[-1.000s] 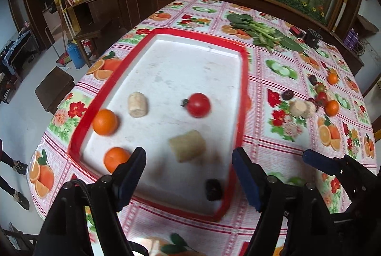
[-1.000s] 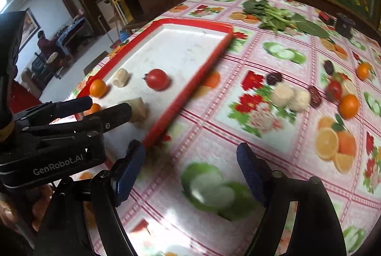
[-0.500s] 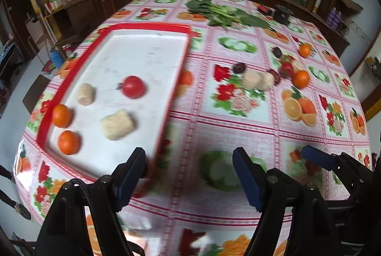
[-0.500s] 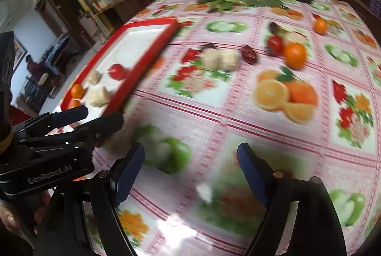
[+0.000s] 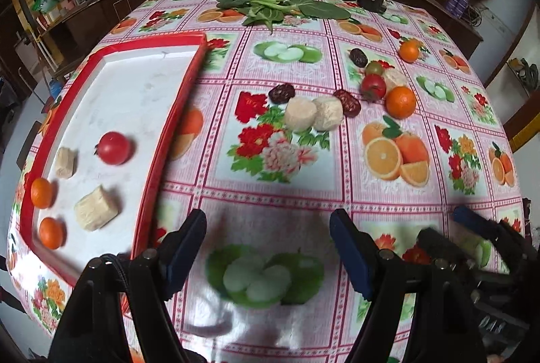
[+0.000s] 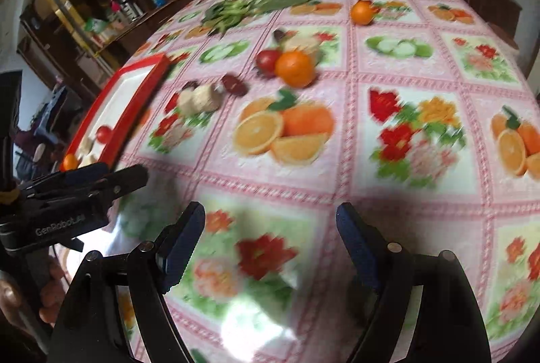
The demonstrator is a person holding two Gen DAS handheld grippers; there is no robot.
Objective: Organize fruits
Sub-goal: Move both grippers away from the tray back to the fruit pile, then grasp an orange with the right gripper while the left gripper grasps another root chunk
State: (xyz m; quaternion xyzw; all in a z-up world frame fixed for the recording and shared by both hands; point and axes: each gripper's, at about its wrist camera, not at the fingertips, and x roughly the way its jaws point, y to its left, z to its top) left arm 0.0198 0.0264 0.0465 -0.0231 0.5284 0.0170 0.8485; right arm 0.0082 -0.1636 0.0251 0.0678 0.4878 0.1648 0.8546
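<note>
1. We've got the left gripper point(image 5: 268, 248) spread wide with nothing in it, over bare tablecloth point(image 5: 303, 187).
2. Our right gripper point(image 6: 270, 243) is the same: jaws apart, empty.
3. The red tray point(image 5: 158, 160) holds a tomato point(image 5: 113, 147), two oranges and two pale chunks.
4. More fruit sits loose beside an orange point(image 5: 400, 101), well apart from both grippers.

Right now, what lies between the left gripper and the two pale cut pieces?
Only bare printed tablecloth separates left gripper from pale pieces, per left wrist view.
</note>
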